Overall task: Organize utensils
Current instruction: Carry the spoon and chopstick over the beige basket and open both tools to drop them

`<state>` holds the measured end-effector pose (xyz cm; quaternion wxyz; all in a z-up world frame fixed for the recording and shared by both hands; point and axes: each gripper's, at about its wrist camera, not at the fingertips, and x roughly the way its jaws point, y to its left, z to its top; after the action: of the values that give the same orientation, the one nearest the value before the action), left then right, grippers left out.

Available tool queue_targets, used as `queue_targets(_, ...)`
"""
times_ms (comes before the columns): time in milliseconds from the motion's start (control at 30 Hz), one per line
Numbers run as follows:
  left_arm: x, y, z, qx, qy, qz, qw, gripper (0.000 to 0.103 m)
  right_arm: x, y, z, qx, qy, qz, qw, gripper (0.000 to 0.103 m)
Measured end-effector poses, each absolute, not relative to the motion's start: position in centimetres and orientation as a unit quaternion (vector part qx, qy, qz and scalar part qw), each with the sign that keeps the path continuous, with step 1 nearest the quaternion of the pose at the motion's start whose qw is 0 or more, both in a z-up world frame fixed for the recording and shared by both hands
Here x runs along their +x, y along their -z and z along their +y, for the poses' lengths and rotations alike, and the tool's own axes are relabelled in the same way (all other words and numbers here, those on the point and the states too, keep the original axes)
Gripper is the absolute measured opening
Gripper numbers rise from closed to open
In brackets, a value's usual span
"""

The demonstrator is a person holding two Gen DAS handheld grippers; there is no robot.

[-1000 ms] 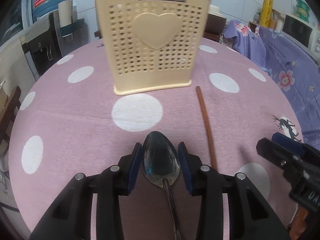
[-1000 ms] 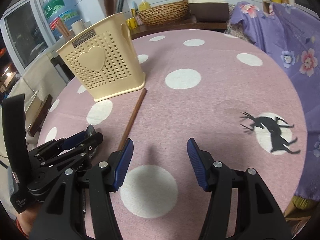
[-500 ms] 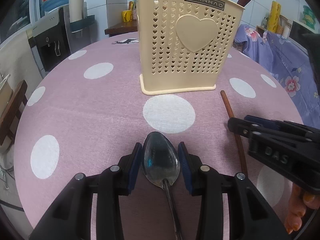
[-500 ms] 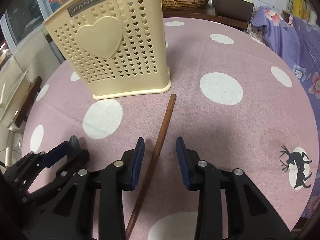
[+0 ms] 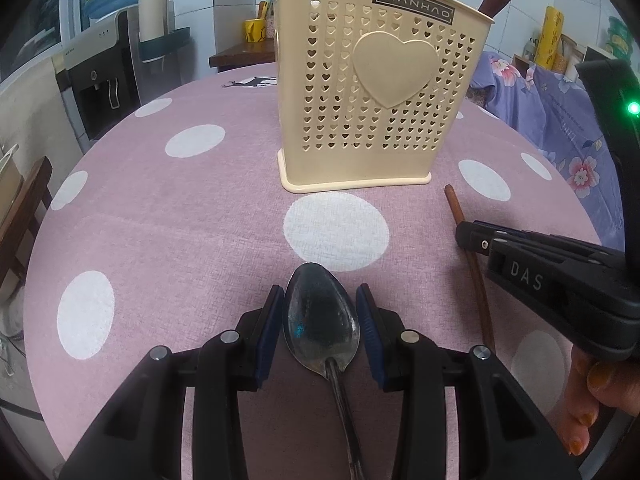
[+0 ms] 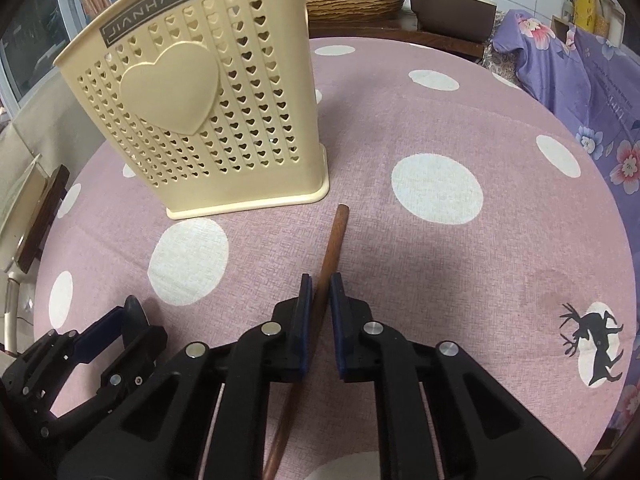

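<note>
Spoon (image 5: 320, 316) handle runs off the bottom edge of the left view; its end is not visible. Stick (image 6: 326, 264) near end also cut off at the bottom of the right view. Utensils already in the holder (image 5: 376, 92) show only as dark tips above the rim.

Left gripper (image 5: 320, 312): jaws clamped on the spoon bowl, bowl pointing away toward the holder, long axis along the fingers. Held over the table (image 5: 180, 240).

Right gripper (image 6: 320, 300): jaws closed on the stick. Stick lies on the cloth, far end pointing at the holder's right corner, just short of its base.
</note>
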<state>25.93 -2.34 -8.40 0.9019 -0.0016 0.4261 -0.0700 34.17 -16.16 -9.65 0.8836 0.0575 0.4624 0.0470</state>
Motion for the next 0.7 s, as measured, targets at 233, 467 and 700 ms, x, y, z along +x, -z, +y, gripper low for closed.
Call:
queue_targets(233, 25.5, 7.4, -2.4, -0.017, 0.080, 0.411, 0.908, 0.038, 33.7, 8.6, -18.0, 0.112, -0.071, 0.441, 0.888, 0.008)
queue_targets(467, 24.6, 4.4, -2.5, -0.029, 0.093, 0.375, 0.922, 0.038, 30.6, 5.2, -19.8, 0.151, -0.093, 0.389, 0.904, 0.008)
queue_targets(700, 23.6, 0.5, -2.2, -0.039, 0.103, 0.321, 0.940, 0.037, 27.3, -0.5, -21.7, 0.165, -0.126, 0.310, 0.928, 0.008)
